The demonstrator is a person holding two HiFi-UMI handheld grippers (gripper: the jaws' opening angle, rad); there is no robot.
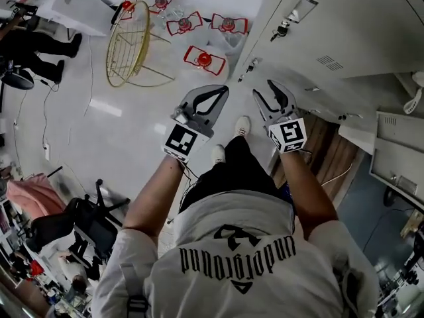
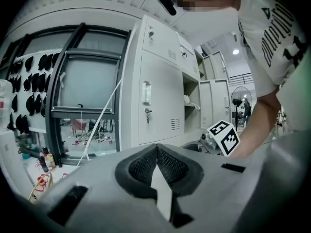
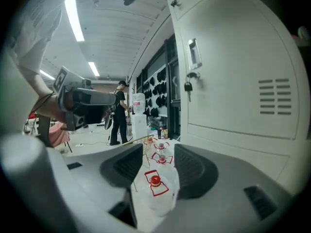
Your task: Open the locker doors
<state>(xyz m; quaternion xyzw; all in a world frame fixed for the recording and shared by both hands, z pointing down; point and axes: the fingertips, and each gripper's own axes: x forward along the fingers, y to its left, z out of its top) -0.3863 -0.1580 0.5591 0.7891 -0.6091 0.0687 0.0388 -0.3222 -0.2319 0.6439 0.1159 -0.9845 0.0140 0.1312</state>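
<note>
A: Locker door (image 3: 233, 81) is closed, up and right of the right gripper (image 3: 159, 152)'s spread, empty fingers. Left gripper (image 2: 156, 149) is pressed together, holding nothing.
B: Best move is probably to hook the handle (image 3: 193, 52) above the key (image 3: 187, 86) and pull squarely. Counts: two grippers, one key, five red-capped jugs (image 1: 204, 59).

Left gripper (image 1: 222, 89) pinched, right gripper (image 1: 264, 88) parted, beside a closed locker door (image 1: 351, 25).

A gold wire basket (image 1: 129, 45) sits tilted near several red-capped clear jugs (image 1: 204, 59).
</note>
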